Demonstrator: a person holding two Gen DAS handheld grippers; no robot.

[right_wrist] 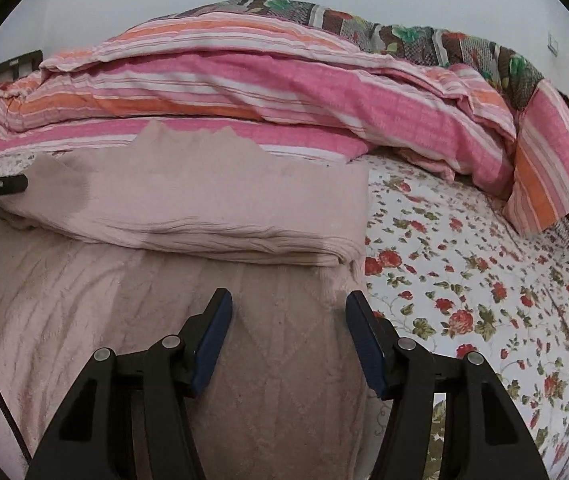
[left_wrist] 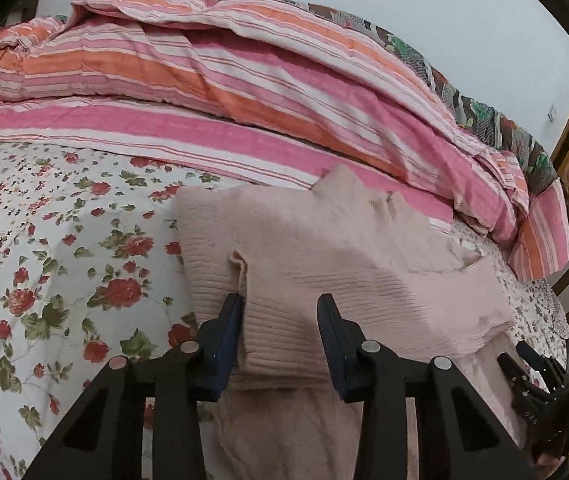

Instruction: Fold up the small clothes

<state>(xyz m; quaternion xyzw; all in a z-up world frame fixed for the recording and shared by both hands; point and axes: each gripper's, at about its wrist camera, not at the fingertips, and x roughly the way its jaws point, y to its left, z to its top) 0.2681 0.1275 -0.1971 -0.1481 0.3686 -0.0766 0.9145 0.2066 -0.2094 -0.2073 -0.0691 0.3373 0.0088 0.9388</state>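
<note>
Ahead of both my pairs of fingers, a floral bedsheet (right_wrist: 484, 280) spreads wide, and beyond it a striped pink and orange quilt (left_wrist: 204, 92) lies heaped along the wall. The pink knitted sweater (right_wrist: 204, 208) lies flat on the sheet directly under and ahead of my fingers, its far part folded back over itself into a thick layered edge. My left gripper (left_wrist: 280, 320) stands with its blue pads apart, a ribbed fold of the sweater between them. My right gripper (right_wrist: 288, 320) is spread wide too, over the sweater's cable-knit part, near its right edge, gripping nothing.
</note>
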